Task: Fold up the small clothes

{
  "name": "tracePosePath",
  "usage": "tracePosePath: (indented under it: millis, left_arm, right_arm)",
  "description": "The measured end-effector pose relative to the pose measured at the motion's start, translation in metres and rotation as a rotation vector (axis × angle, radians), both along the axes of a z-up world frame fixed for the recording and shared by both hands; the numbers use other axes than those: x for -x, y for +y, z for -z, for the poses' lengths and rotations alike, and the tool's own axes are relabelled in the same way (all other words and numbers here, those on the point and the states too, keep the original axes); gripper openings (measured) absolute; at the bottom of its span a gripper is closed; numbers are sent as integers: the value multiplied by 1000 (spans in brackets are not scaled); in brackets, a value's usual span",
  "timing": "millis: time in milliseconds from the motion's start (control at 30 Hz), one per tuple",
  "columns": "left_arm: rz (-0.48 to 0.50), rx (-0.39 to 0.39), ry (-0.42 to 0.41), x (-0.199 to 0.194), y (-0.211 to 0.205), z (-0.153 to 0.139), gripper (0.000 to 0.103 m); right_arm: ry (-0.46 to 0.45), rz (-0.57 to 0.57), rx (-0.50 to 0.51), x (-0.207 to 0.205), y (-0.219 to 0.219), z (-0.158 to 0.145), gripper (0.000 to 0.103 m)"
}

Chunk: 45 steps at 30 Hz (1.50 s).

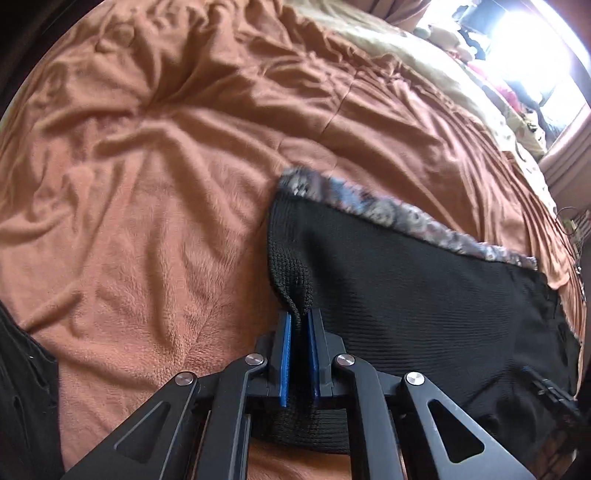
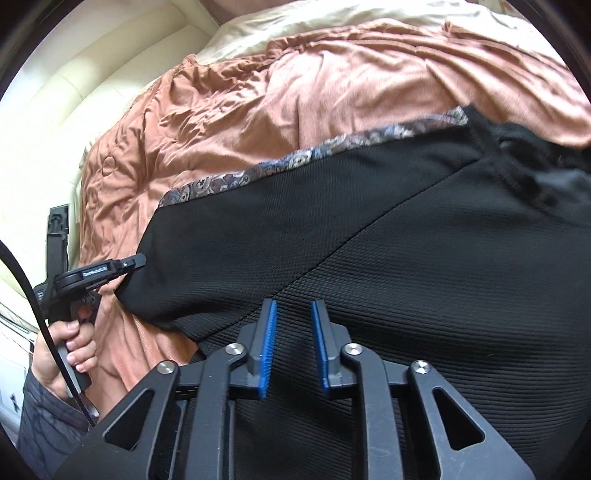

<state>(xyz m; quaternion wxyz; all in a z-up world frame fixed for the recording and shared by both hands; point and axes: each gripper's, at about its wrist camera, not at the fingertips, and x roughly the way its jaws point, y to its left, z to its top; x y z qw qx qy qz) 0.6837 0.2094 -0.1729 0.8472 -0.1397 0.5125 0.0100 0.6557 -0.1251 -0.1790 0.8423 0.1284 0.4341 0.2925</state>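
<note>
A black knit garment [image 1: 424, 280] with a patterned grey-blue trim band [image 1: 373, 210] lies on an orange-brown blanket [image 1: 147, 166]. My left gripper [image 1: 300, 314] is shut on the garment's near left corner, a pinch of black knit held between its blue pads. In the right wrist view the same garment [image 2: 369, 229] fills the middle, its trim [image 2: 314, 151] along the far edge. My right gripper [image 2: 293, 306] is open just above the black fabric, nothing between its pads. The left gripper [image 2: 133, 262] also shows there, at the garment's left corner.
The blanket [image 2: 295, 81] is heavily wrinkled. A cream bed sheet [image 2: 295, 26] and a padded cream headboard [image 2: 92, 62] lie beyond it. Cluttered items sit by a bright window [image 1: 517, 55]. Another dark cloth [image 1: 22, 387] lies at the left edge.
</note>
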Motion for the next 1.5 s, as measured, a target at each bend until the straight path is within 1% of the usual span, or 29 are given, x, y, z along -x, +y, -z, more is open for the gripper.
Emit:
tracePosePath:
  millis: [133, 367, 500, 600, 633, 667, 700, 733, 767, 800, 833, 933, 967, 1100, 1333, 1433, 1467, 1500]
  left_arm:
    - [14, 50, -55, 6, -6, -27, 8]
    - [67, 83, -154, 14, -34, -89, 8]
    - [109, 75, -194, 10, -61, -120, 8]
    - [139, 64, -213, 8, -84, -138, 8]
    - [150, 62, -221, 9, -92, -143, 8]
    - [159, 63, -227, 9, -98, -147, 8]
    - [170, 64, -232, 9, -107, -152, 8]
    - [180, 67, -237, 9, -116, -156, 8]
    - [189, 69, -239, 9, -123, -159, 8]
    - [198, 67, -241, 9, -132, -161, 8]
    - [206, 65, -241, 9, -139, -162, 8]
    - [243, 65, -243, 9, -166, -166, 8]
    - [256, 63, -243, 9, -175, -167, 8]
    - [295, 68, -224, 8, -207, -161, 8]
    - [369, 100, -175, 5, -264, -135, 8]
    - [427, 145, -143, 6, -287, -121, 8]
    - [444, 156, -125, 7, -292, -117, 9]
    - [461, 162, -102, 6, -297, -112, 16]
  right_arm:
    - [48, -11, -37, -7, 6, 11, 12]
    - [74, -3, -70, -20, 18, 21, 12]
    - [96, -3, -90, -27, 14, 14, 12]
    - [76, 14, -99, -20, -2, 4, 14]
    - [69, 15, -99, -17, -9, 0, 22]
    - [61, 18, -99, -13, -17, -4, 38]
    - [46, 19, -107, -8, -26, -9, 48]
    - [29, 24, -109, -5, -32, -12, 67]
    - [4, 38, -110, 0, -43, -17, 72]
    - [-14, 50, -108, 3, -50, -21, 72]
    - [-21, 57, -104, 6, -58, -24, 72]
    - [-7, 68, -139, 10, -86, -28, 72]
    - [-8, 81, -133, 11, -96, -30, 72]
    - [-15, 107, -139, 21, -131, -33, 72]
    - [-24, 139, -143, 46, -181, -41, 72]
    - [-21, 157, -131, 49, -196, -38, 72]
    - [-17, 164, -126, 50, -200, -37, 72]
    - [-14, 170, -125, 51, -204, -36, 72]
